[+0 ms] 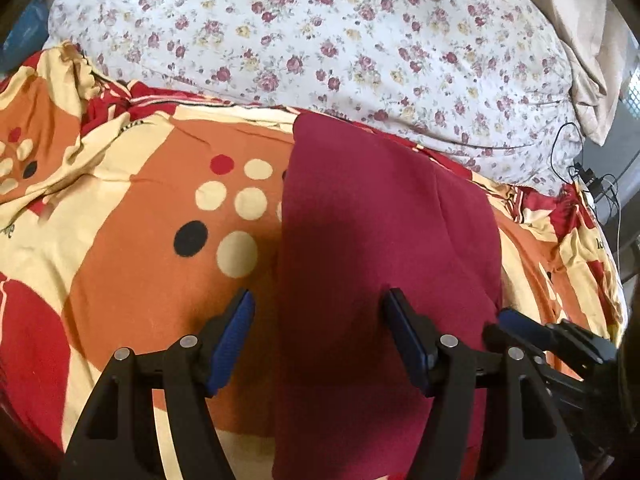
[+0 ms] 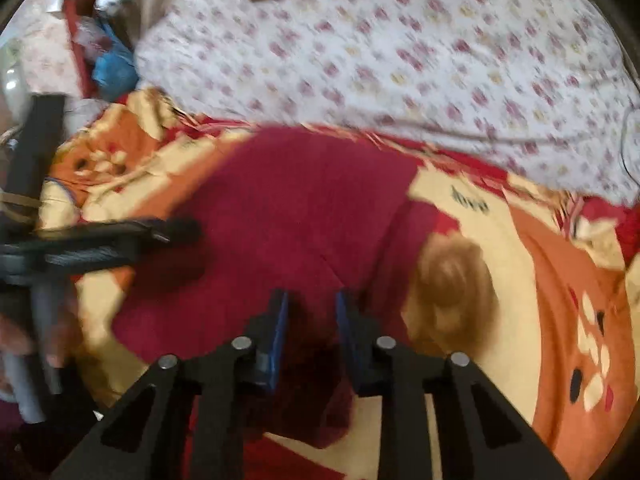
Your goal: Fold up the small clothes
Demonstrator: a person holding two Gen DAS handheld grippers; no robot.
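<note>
On the orange patterned bedsheet (image 1: 132,280), just near of the floral quilt (image 1: 320,52), lies the maroon cloth (image 1: 384,220), folded into a long strip that runs from far to near. The left gripper (image 1: 318,336) hangs over the strip's left edge with its jaws wide and nothing between the pads. The right gripper (image 2: 310,336) hovers over the strip's near end, jaws narrow; the blurred right view does not show whether the pads pinch cloth. The lengthwise fold looks done, so the step in hand is probably the crosswise fold. The next move likely calls for both grippers to pinch the near corners and carry them over to the far edge, kept square.
</note>
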